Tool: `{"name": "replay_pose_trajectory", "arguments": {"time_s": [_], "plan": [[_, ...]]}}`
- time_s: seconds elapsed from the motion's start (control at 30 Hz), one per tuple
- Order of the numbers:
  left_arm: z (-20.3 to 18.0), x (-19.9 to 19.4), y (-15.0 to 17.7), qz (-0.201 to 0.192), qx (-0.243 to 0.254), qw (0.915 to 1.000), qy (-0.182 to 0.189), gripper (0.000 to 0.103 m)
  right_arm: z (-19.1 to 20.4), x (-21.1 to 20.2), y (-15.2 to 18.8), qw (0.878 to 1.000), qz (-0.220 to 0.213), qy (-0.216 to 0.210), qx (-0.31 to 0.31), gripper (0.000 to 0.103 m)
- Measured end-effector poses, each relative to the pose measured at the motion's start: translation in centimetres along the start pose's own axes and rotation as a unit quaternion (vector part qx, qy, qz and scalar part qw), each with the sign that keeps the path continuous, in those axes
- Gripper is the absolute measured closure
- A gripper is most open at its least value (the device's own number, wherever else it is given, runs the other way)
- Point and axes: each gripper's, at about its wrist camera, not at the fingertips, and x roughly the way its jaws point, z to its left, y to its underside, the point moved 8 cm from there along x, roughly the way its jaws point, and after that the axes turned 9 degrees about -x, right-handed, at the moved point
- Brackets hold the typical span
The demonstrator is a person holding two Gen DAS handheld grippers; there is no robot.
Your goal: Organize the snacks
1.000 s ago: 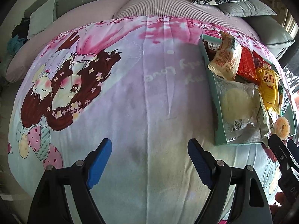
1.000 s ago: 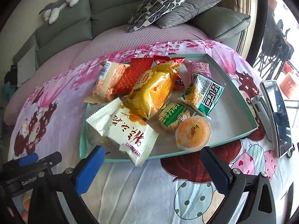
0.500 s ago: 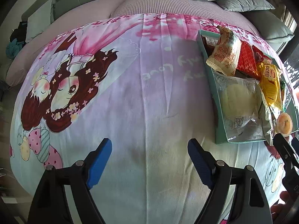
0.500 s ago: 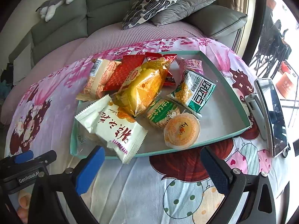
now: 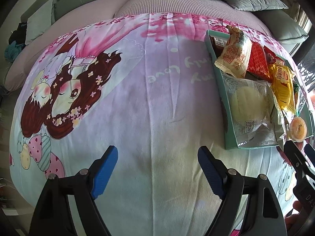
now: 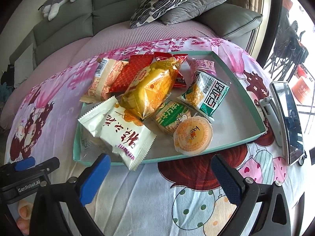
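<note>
A teal tray [image 6: 246, 137] on the cartoon-print cloth holds several snack packs: a white packet [image 6: 118, 129], a yellow bag [image 6: 149, 90], a red bag [image 6: 132, 72], a green-white corn pack [image 6: 208, 94] and an orange jelly cup [image 6: 194, 135]. The tray also shows at the right of the left wrist view [image 5: 218, 78]. My right gripper [image 6: 159, 177] is open and empty, just in front of the tray's near rim. My left gripper [image 5: 157, 169] is open and empty over bare cloth, left of the tray.
A phone on a stand [image 6: 287, 122] sits right of the tray. A grey sofa [image 6: 65, 25] with patterned and grey cushions [image 6: 163, 2] lies behind. The cloth [image 5: 118, 98] left of the tray carries nothing.
Both grippers have drawn back slightly from the tray; the scene sits a little farther and lower in view. Both stay open and nothing was picked up.
</note>
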Motion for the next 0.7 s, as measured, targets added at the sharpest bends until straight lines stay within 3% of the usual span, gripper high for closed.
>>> {"name": "replay_pose_trajectory", "arguments": {"time_s": [0.7], "plan": [[0.11, 0.16, 0.08, 0.005, -0.005, 1.0, -0.003, 0.019, -0.18, 0.05, 0.09, 1.0, 0.004, 0.002, 0.002, 0.0]]}}
